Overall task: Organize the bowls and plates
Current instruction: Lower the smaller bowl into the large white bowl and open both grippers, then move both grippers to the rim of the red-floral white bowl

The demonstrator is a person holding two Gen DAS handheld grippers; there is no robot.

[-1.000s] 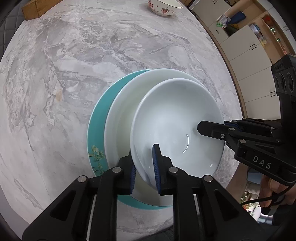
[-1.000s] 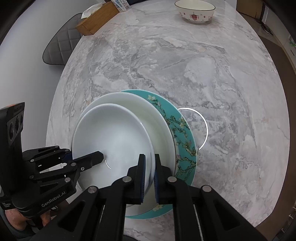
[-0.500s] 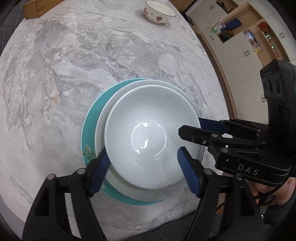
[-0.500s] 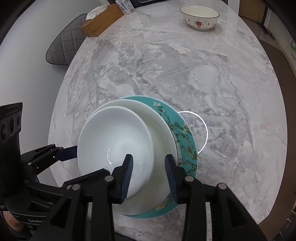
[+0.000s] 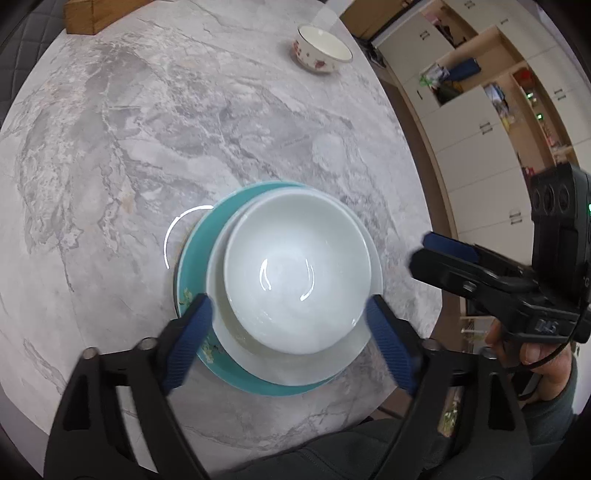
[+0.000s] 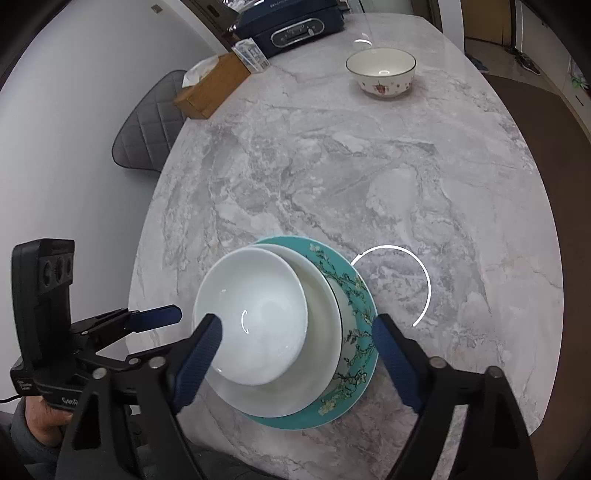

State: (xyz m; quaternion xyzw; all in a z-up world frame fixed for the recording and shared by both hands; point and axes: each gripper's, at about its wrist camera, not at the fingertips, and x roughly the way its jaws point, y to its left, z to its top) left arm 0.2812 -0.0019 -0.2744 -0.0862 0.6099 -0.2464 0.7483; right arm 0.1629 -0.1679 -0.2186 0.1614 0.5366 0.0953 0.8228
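Observation:
A white bowl [image 5: 295, 269] sits in a white plate [image 5: 295, 363], which lies on a teal floral plate [image 5: 195, 243] near the table's front edge. The stack also shows in the right wrist view: bowl [image 6: 251, 317], white plate [image 6: 321, 350], teal plate [image 6: 354, 295]. My left gripper [image 5: 290, 310] is open and empty, its jaws spread wide either side of the stack, above it. My right gripper [image 6: 295, 328] is open and empty too, above the stack. A small bowl with red flowers [image 5: 321, 50] stands at the far side [image 6: 382, 74].
A wooden tissue box [image 6: 212, 90] and a dark blue appliance [image 6: 291, 27] stand at the marble table's [image 6: 351, 177] far left. A grey chair [image 6: 147, 125] stands left of the table. Cabinets [image 5: 480, 122] line the right.
Both grippers let go of the white bowl, opened wide and pulled back and up. The bowl now rests in the white plate.

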